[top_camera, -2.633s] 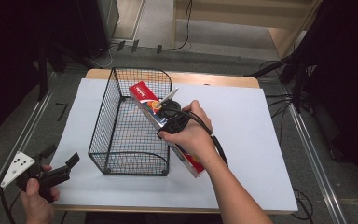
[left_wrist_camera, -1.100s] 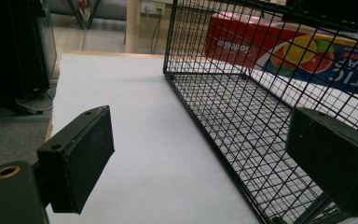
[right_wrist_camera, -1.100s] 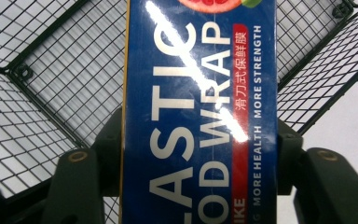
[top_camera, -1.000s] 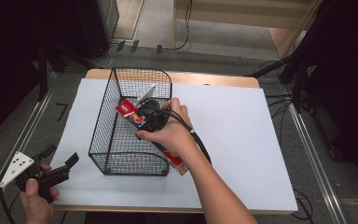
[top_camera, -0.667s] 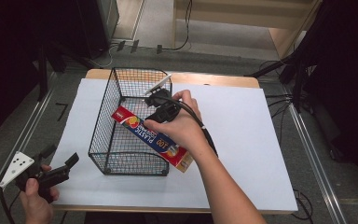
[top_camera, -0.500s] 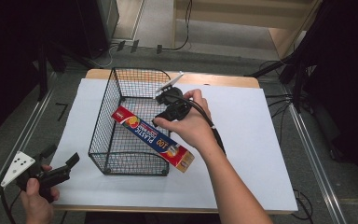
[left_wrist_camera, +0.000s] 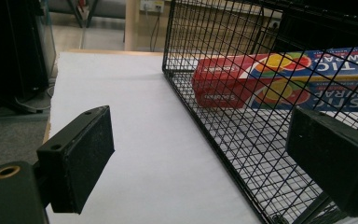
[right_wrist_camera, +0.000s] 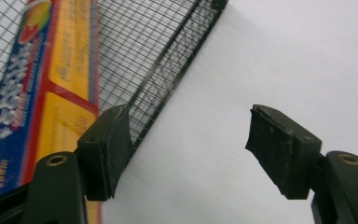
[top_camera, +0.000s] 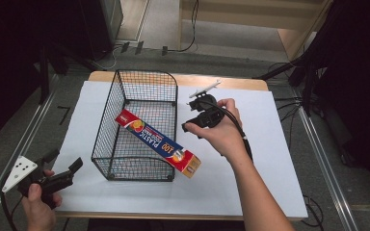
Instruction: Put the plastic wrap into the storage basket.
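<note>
**benchrat:** While everything sits on that big white table sheet, what grabs me next is the black wire basket left of the middle. Anyone see where the plastic wrap box ended up?

**wirewrangler:** Yeah, it's lying slanted in the basket. Red end is down inside near the far left, and the other end pokes out over the near right rim, hanging above the sheet. Nothing's gripping it.

**benchrat:** And the right gripper?

**wirewrangler:** Held just off the basket's right side, close to the box but apart from it. In its own view the jaws stand apart with bare white sheet between them, basket wall and box off beside one jaw. They've just been opening a bit, nothing between them.

**benchrat:** Left gripper?

**wirewrangler:** Down at the near left corner of the table, well away from the box. Jaws wide apart, empty. Its camera looks along the basket's mesh side, and you can read the box through the wires.
</note>
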Tool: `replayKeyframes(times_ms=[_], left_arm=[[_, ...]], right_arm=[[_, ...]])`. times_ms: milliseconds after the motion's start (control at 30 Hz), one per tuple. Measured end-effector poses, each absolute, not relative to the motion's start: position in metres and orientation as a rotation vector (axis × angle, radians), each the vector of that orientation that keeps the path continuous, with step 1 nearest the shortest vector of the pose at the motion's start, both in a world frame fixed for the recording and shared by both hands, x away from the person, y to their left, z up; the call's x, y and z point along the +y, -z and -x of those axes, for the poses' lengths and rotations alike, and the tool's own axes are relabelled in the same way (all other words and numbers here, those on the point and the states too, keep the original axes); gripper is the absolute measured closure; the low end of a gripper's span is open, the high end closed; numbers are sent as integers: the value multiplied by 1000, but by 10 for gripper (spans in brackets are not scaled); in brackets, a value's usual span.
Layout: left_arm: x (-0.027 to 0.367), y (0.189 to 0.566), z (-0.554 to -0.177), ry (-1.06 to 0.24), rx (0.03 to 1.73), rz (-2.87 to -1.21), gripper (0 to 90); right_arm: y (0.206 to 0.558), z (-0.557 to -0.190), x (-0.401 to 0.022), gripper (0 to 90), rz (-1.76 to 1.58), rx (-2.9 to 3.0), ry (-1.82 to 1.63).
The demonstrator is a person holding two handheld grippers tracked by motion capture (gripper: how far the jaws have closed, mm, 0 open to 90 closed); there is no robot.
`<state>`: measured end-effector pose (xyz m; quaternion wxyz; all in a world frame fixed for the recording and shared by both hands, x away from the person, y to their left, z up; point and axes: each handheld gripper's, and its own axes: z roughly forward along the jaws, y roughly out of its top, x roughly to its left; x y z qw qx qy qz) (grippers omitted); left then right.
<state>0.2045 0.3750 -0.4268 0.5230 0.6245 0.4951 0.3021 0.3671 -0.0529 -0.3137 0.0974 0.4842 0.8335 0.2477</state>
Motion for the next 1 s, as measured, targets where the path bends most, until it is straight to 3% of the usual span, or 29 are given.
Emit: replayKeyframes(times_ms=[1000], left_arm=[[374, 428, -204, -722, 1190, -1499, 81]], right_arm=[[384, -344, -159, 304, -1677, 2263, -785]])
